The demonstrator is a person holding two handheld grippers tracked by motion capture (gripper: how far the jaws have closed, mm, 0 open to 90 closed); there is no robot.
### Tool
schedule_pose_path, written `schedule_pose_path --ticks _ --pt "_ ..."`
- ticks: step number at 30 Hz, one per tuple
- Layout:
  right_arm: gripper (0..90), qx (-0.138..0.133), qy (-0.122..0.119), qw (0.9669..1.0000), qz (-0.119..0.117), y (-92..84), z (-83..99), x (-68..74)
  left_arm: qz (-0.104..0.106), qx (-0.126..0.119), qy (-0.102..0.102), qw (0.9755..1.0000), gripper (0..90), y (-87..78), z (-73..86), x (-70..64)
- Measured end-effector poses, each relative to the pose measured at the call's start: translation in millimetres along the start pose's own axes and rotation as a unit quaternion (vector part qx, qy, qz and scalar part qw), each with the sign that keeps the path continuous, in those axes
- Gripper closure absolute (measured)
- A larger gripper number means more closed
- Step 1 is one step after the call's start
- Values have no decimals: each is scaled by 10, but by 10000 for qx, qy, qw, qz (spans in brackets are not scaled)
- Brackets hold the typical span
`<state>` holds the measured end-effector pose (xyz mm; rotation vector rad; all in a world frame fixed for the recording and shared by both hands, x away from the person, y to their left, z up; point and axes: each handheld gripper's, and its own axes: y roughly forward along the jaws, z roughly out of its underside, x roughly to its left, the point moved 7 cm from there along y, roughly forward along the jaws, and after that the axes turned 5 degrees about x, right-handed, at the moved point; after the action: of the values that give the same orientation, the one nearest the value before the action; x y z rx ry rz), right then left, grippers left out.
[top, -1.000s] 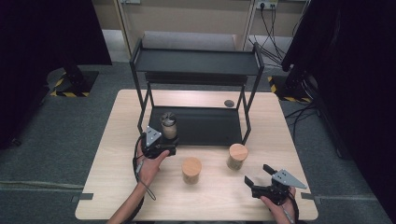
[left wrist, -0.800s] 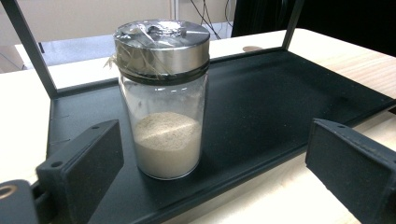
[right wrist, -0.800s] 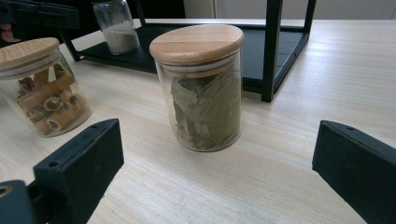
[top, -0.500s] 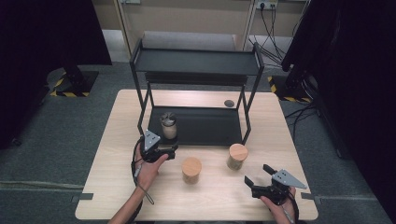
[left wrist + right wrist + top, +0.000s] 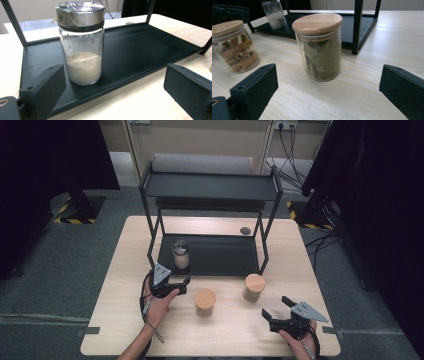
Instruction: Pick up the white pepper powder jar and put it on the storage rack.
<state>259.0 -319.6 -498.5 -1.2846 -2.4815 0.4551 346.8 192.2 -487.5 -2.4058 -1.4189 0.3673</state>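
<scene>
Pulled back a bit toward the person, left gripper (image 5: 186, 284) now off the shaker (image 5: 180, 255), jaws wide, nothing btwn. Right gripper (image 5: 274, 308) unmoved, also wide, empty. Shaker upright on rack's bottom tray (image 5: 225, 257), just beyond left jaws.

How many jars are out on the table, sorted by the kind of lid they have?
Wooden-lidded jars: 2, the jar of cinnamon sticks and the jar of dried leaves, both on the bare table top.
Metal-lidded jars: 1, the shaker jar of pale powder, on the bottom tray of the black rack.
Total: 3 jars.
</scene>
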Motion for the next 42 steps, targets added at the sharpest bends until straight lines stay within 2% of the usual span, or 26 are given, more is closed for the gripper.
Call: schedule_pose_path --ticks 28,42 --pt "25 2 -15 10000 5 0 0 2 105 74 142 9998 38 -144 130 -96" --pt "25 9 -18 10000 9 0 -2 4 167 73 123 9998 37 -233 194 -131"
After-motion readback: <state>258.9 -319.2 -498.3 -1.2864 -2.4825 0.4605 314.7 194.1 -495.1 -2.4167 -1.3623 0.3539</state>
